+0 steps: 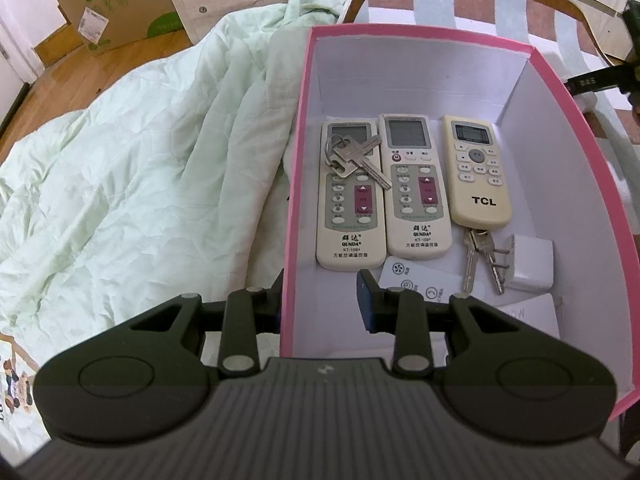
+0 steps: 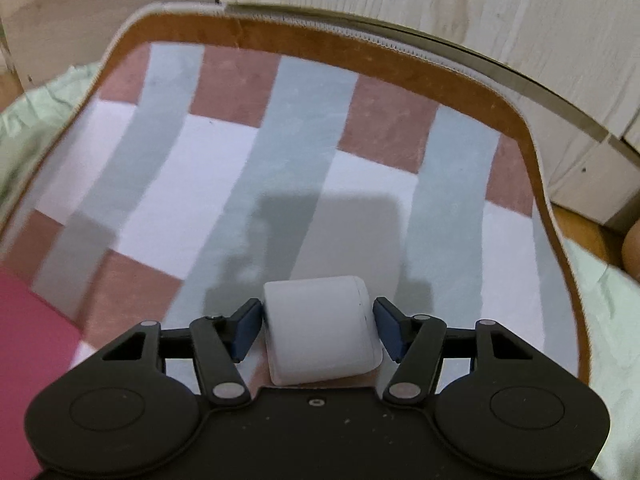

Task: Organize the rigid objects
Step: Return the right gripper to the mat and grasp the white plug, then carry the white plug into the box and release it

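A pink box (image 1: 298, 184) with a white inside holds two QUNDA remotes (image 1: 352, 216) side by side and a TCL remote (image 1: 478, 172). One key bunch (image 1: 354, 156) lies on the left remote and another key bunch (image 1: 480, 258) lies below the TCL remote. Beside them are a white plug adapter (image 1: 530, 264) and a flat white remote (image 1: 416, 280). My left gripper (image 1: 320, 284) stands open astride the box's left wall, one finger outside and one inside. My right gripper (image 2: 316, 304) is open around a white rounded block (image 2: 320, 332) on the checked mat (image 2: 280, 140), with thin gaps at both pads.
A pale green quilt (image 1: 140, 180) covers the bed left of the box. A cardboard carton (image 1: 112, 4) stands on the wooden floor behind it. Light wooden furniture (image 2: 480, 20) runs behind the mat. The pink box's corner (image 2: 24, 340) shows at the right wrist view's lower left.
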The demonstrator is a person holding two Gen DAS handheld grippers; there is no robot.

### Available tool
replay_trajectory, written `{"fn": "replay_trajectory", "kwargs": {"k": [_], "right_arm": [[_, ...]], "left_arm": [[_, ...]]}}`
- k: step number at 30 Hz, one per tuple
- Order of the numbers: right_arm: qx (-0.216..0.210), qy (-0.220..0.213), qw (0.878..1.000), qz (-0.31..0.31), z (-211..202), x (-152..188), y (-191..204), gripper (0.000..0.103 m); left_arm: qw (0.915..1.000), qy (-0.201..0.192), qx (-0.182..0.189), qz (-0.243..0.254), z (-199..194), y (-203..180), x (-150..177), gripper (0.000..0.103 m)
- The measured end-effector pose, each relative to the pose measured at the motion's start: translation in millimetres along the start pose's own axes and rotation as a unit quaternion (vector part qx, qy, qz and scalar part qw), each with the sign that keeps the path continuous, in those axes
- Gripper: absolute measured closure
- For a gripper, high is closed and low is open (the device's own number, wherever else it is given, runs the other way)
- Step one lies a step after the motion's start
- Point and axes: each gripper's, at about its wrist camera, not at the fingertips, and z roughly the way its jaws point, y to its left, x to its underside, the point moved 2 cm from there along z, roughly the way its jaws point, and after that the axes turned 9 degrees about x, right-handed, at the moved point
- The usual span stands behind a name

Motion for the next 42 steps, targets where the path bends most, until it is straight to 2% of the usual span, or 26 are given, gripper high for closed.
{"fn": "replay_trajectory", "kwargs": {"k": [5,9,11,14,17,22,26,29,33,39,42], "right_arm": [[-0.027,-0.042,0.999,0.018,-30.7,12.3,7.3,0.037],[-0.065,-0.078,0.994,0.043,-69.6,13.9,14.1,0.037],[-0.091,-0.100,0.989,0.055,-96.4,13.7,19.2,0.037],[-0.137,-0.127,0.981,0.040,-139.5,13.0,36.3,0.037],[-0.187,-0.127,0.974,0.014,-172.9,13.0,59.7,0.037],[-0.273,-0.071,0.959,0.001,-198.4,16.4,103.2,0.037],[-0.331,0.010,0.943,0.010,-189.9,22.7,139.5,0.037],[-0.336,0.079,0.938,0.027,-168.7,30.5,158.4,0.037],[-0.326,0.149,0.932,0.050,-144.3,45.3,175.5,0.037],[-0.322,0.221,0.915,0.099,-126.2,60.8,179.6,0.037],[-0.319,0.236,0.912,0.108,-123.7,64.6,180.4,0.037]], "left_arm": [[0.9999,0.000,0.009,-0.006,-0.5,3.2,-0.3,0.072],[0.9997,0.001,0.019,-0.014,-0.8,5.9,-0.7,0.072],[0.9993,0.003,0.029,-0.023,-1.3,8.7,-1.0,0.072],[0.9991,0.003,0.033,-0.028,-1.7,10.2,-0.9,0.073],[0.9988,0.001,0.033,-0.036,-1.5,11.1,-1.5,0.073],[0.9986,0.001,0.033,-0.040,-1.0,12.8,-2.5,0.074],[0.9984,0.000,0.033,-0.045,-1.8,13.9,-2.7,0.074],[0.9981,-0.002,0.037,-0.049,-3.1,14.9,-2.7,0.074],[0.9977,-0.004,0.041,-0.054,-4.0,17.1,-2.4,0.075],[0.9969,-0.007,0.052,-0.060,-6.1,20.7,-2.3,0.076],[0.9960,-0.009,0.060,-0.065,-7.9,24.0,-1.4,0.076]]}}
